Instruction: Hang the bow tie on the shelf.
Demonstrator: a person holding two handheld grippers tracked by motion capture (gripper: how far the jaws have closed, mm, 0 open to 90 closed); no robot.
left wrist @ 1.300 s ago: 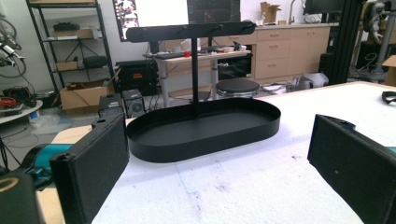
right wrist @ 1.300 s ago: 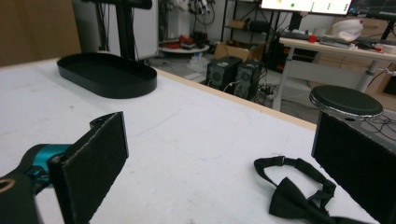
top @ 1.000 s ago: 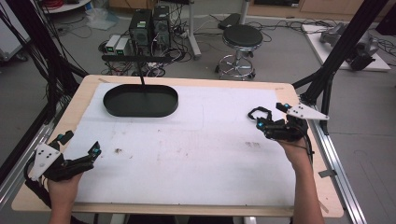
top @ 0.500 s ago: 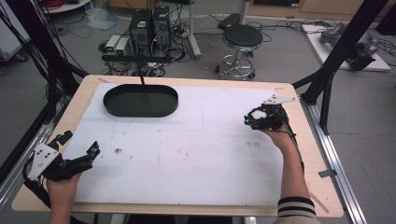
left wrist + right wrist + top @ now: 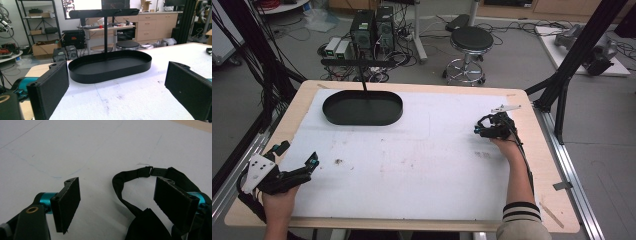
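Observation:
A black strap point(image 5: 130, 173) with a small buckle lies in a loop on the white sheet, and a wider black fabric part point(image 5: 145, 225) of it sits low between the jaws. My right gripper point(image 5: 117, 195) is open, its jaws standing on either side of the loop without closing on it. In the high view the right gripper point(image 5: 480, 131) is at the table's right side, over the dark strap point(image 5: 484, 121). My left gripper point(image 5: 312, 165) rests near the front left corner, open and holding nothing point(image 5: 117, 85).
A black oval tray point(image 5: 347, 110) sits at the back left of the white sheet point(image 5: 422, 165), with an upright T-shaped stand point(image 5: 105, 35) rising from it. A stool point(image 5: 471, 40) and computer boxes stand on the floor beyond the table.
The right hand has reached forward and moved left across the table, bringing its gripper to the strap. The left gripper has stayed where it was.

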